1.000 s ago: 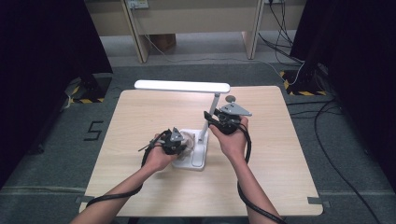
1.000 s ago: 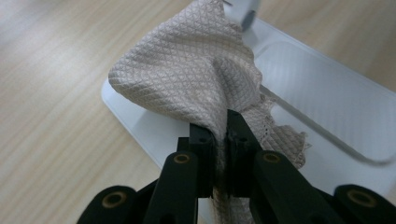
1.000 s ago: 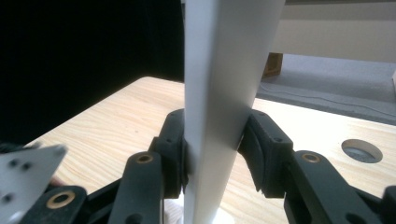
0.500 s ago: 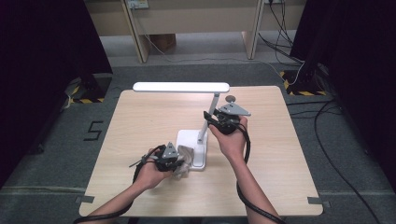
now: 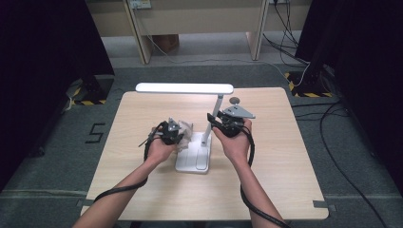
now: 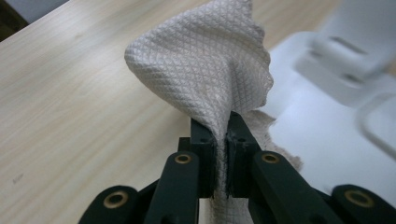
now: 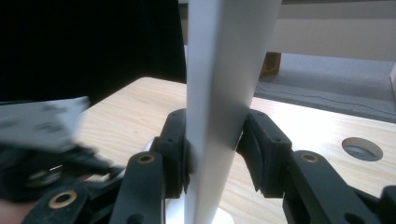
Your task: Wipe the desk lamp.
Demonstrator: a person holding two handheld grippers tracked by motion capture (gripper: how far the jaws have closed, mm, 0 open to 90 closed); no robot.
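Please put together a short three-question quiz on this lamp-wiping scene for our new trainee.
1. True or false: the left gripper is shut on the cloth.
2. What does the right gripper clamp?
A) the lamp's upright arm
B) the lamp's base
C) the table edge
3. In the high view, on which side of the upright arm is the cloth?

Key:
1. True: both jaws pinch the white textured cloth between them.
2. A: the white upright arm sits squarely between the jaws.
3. On its left, over the base's left edge, in front of the left gripper.
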